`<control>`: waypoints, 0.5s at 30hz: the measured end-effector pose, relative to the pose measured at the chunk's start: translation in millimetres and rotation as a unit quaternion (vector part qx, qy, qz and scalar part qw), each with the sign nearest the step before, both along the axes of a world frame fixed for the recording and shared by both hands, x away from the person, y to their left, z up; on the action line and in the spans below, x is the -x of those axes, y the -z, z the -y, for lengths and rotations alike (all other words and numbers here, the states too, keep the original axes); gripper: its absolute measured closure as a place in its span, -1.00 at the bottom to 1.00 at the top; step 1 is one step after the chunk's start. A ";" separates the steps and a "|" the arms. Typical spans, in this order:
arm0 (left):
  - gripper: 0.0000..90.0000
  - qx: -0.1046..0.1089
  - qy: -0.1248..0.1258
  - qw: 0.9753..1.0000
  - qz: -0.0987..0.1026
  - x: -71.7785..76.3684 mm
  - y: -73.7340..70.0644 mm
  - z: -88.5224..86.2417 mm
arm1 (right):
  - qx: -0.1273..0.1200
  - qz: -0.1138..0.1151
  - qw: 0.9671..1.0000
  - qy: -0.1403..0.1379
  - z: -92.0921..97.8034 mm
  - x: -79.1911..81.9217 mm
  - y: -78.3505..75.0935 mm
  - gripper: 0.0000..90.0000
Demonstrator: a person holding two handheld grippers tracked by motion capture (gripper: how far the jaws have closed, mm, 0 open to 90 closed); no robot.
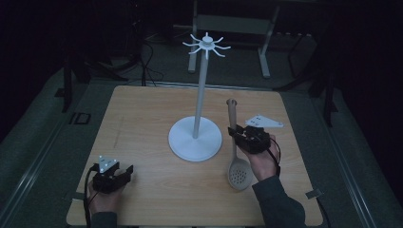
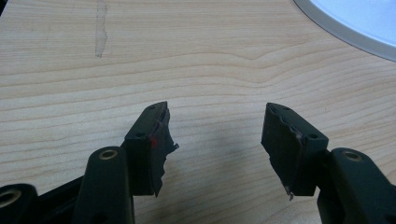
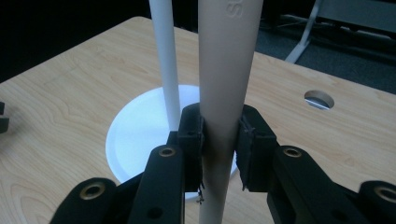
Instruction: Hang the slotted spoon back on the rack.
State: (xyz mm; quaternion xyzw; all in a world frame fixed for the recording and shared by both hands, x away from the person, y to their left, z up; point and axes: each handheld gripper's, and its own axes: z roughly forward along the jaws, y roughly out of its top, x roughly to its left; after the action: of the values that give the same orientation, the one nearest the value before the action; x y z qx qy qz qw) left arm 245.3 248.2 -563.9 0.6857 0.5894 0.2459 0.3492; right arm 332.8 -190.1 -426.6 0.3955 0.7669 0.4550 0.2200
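Note:
A beige slotted spoon [image 1: 235, 156] is held upright-tilted over the table's right side, bowl toward me and handle end pointing away. My right gripper [image 1: 239, 137] is shut on its handle [image 3: 223, 93], both pads pressed against it. A white stand [image 1: 196, 137] with a round base, tall pole and hooked top [image 1: 206, 45] rises at the table's centre; its pole [image 3: 164, 60] shows just behind the handle. My left gripper [image 1: 124, 174] rests at the front left, open with nothing between its jaws [image 2: 217, 140] above bare wood.
The wooden table [image 1: 142, 114] has a round cable hole [image 3: 319, 99] near its far right. A corner of the stand's base [image 2: 355, 23] lies ahead of my left gripper. Metal frame legs [image 1: 263, 52] stand on the dark floor beyond the table.

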 end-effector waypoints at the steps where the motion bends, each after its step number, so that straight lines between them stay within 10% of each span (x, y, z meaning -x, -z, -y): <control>1: -0.06 0.000 0.000 1.000 0.000 0.0 0.0 0.0 | -0.001 0.001 1.000 -0.001 -0.3 0.1 -1.1 0.63; 15: -0.06 0.000 0.000 1.000 0.000 0.0 0.0 0.1 | -0.016 0.020 1.000 -0.002 -2.4 -0.7 -11.5 0.63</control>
State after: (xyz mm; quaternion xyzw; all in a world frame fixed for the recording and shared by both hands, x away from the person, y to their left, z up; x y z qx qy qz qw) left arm 245.2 248.1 -563.9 0.6858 0.5892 0.2460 0.3492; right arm 333.4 -187.7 -415.1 0.3883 0.7558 0.4754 0.2280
